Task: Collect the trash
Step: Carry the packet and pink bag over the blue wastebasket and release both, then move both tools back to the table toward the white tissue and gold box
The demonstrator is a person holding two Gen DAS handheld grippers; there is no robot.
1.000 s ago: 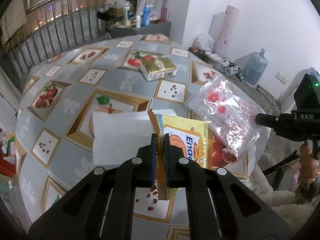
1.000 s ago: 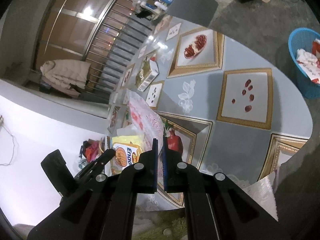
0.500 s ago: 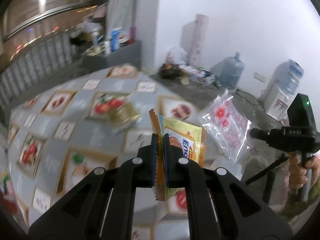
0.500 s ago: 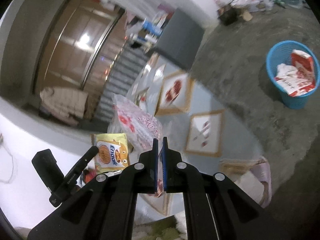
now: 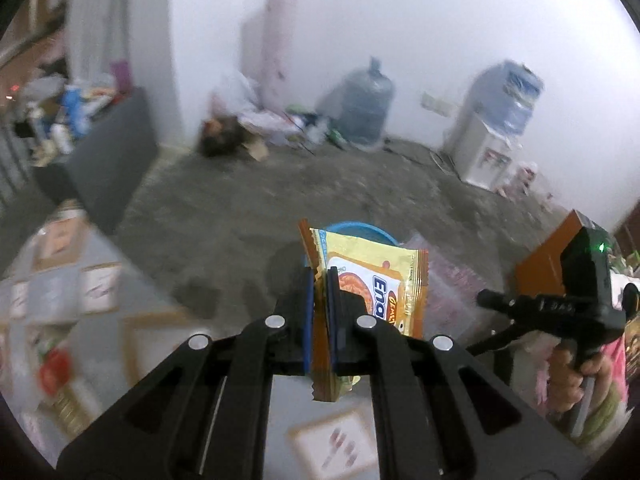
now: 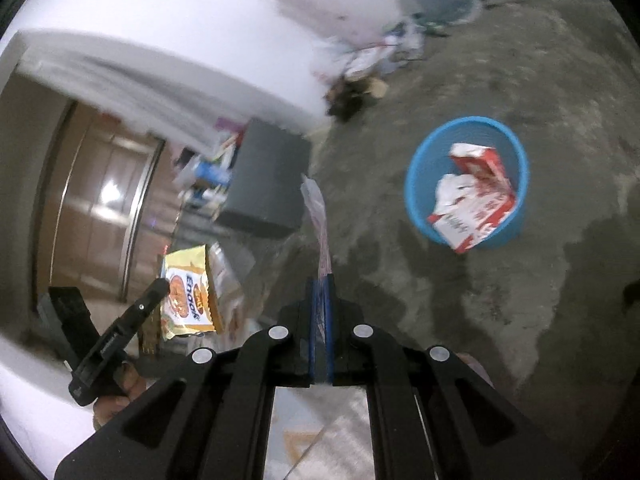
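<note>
Yellow and orange, the snack packet (image 5: 376,292) sits clamped between the blue pads of the left gripper (image 5: 318,304). Its crimped left edge runs through the narrow slit between the fingers and sticks out both above the fingertips and below them, while the printed face fans out to the right of the right-hand finger. From the right wrist view the same packet (image 6: 188,292) hangs off the tip of that gripper (image 6: 154,292), held up in the air.

The right gripper (image 6: 320,304) has its fingers pressed together on a clear plastic bag with red print (image 6: 318,224). The bag is seen edge-on, rising straight up from between the pads as a thin strip. In the left wrist view it (image 5: 444,300) shows as a blurred, see-through sheet just right of the packet, ahead of the right gripper (image 5: 486,300) and the hand (image 5: 572,376) that grips its handle.

A blue basket (image 6: 466,182) stands on the grey concrete floor (image 6: 520,320), well ahead and to the right of the bag, with red-and-white cartons (image 6: 476,200) inside. Its rim (image 5: 356,228) peeks out just behind the top of the packet. The patterned table (image 5: 72,300) lies blurred at lower left.
</note>
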